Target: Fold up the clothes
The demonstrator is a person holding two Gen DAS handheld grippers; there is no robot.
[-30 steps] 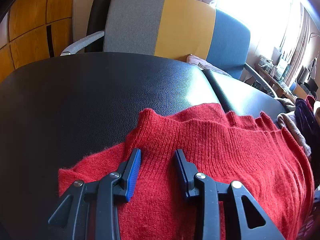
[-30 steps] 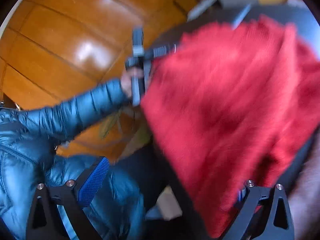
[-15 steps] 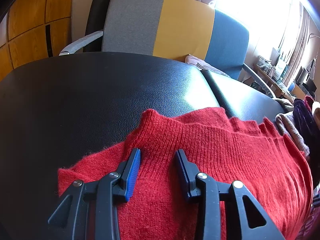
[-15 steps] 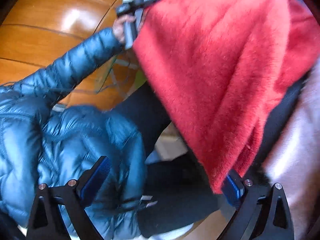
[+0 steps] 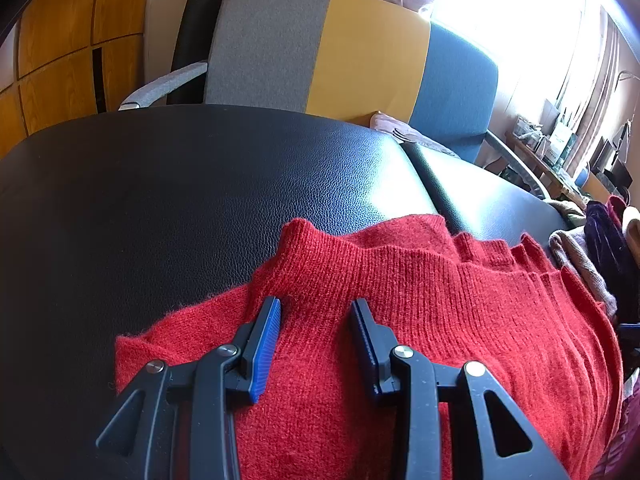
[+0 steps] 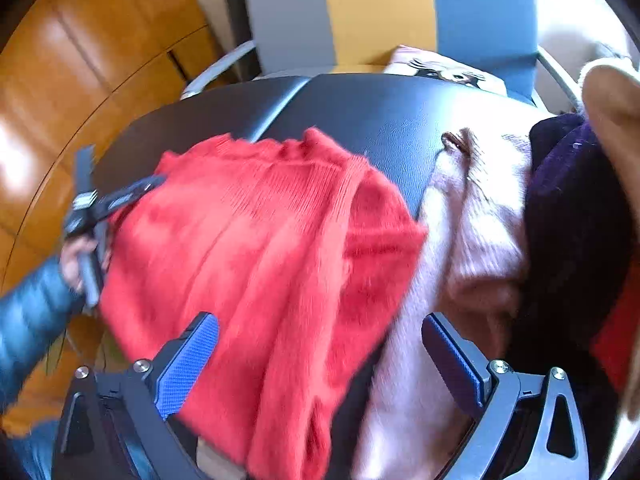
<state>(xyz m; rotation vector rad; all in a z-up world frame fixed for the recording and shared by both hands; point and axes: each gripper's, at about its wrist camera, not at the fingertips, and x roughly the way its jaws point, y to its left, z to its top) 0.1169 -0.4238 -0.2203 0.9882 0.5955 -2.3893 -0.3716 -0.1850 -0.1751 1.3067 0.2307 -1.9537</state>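
Observation:
A red knit sweater (image 5: pixel 420 320) lies bunched on the black leather table (image 5: pixel 180 200). My left gripper (image 5: pixel 316 312) is open, its fingers resting just over the sweater near its ribbed edge. In the right wrist view the same sweater (image 6: pixel 260 260) lies rumpled with one part hanging over the table's near edge. My right gripper (image 6: pixel 320 344) is wide open above that near part, holding nothing. The left gripper (image 6: pixel 104 204) shows there at the sweater's left side.
A pile of other clothes, pale pink (image 6: pixel 472 240) and dark purple (image 6: pixel 576 220), lies right of the sweater. A grey, yellow and blue chair (image 5: pixel 340 52) stands behind the table. Wooden panels (image 6: pixel 80 60) are on the left.
My right gripper has swung up and round from looking at the floor and the sweater's hanging edge to facing the table top. The left gripper has stayed put over the sweater.

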